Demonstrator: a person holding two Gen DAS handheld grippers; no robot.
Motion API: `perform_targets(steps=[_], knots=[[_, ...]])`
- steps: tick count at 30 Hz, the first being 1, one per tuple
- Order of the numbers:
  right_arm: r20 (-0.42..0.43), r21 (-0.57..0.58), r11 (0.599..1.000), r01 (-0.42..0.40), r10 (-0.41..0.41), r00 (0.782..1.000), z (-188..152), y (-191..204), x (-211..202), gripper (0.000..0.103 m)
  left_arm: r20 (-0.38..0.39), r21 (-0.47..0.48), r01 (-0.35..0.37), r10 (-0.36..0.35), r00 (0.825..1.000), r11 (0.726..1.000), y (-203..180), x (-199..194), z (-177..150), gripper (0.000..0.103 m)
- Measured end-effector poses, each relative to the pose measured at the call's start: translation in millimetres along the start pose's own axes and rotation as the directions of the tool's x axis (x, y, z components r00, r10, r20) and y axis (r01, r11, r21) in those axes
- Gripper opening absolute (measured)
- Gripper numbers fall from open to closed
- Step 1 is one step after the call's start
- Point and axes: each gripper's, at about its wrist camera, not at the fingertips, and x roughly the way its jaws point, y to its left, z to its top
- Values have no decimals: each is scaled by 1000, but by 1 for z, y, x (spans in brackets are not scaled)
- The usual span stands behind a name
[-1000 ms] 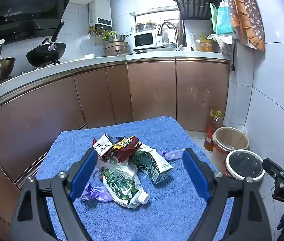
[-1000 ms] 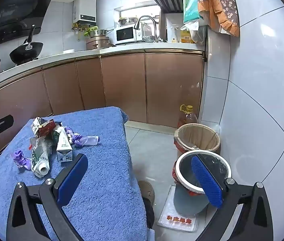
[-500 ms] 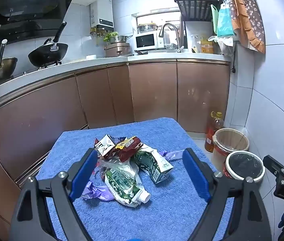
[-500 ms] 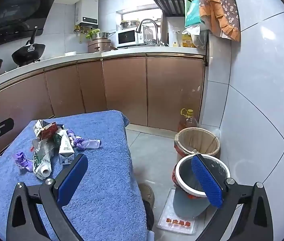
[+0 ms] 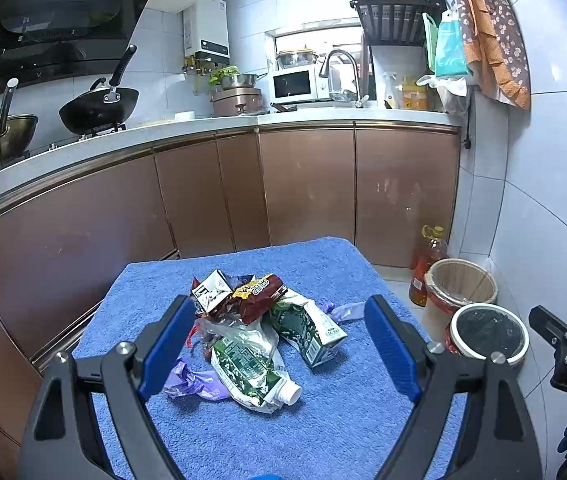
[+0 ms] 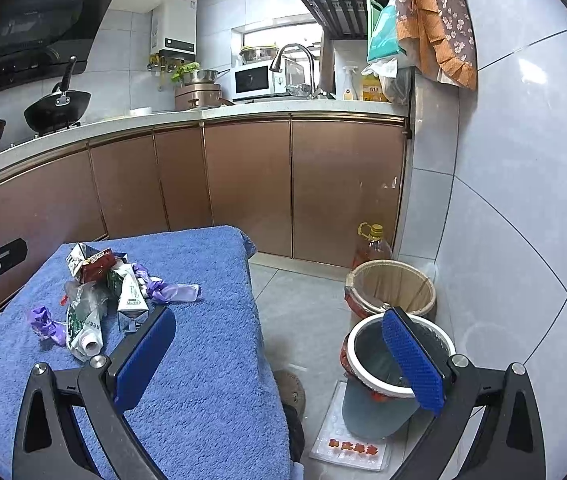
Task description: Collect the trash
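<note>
Left wrist view: trash pile (image 5: 261, 332) lies beyond left gripper's (image 5: 279, 344) wide, empty jaws.

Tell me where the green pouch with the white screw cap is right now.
In the left wrist view the green pouch lies near the front of the trash pile on the blue towel, between the purple wrapper and the green carton.

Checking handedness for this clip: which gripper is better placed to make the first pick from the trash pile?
Left. The left gripper is open, facing the trash pile; the right gripper, also open, points past the table's edge toward the bins.
</note>
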Motion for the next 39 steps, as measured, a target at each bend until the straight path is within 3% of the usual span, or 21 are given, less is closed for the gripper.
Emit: perform_targets(steps=[39], knots=[[52, -32, 999, 4, -2, 999, 8, 12, -15, 103, 64, -5, -30, 30, 997, 1000, 4, -11, -4, 86]])
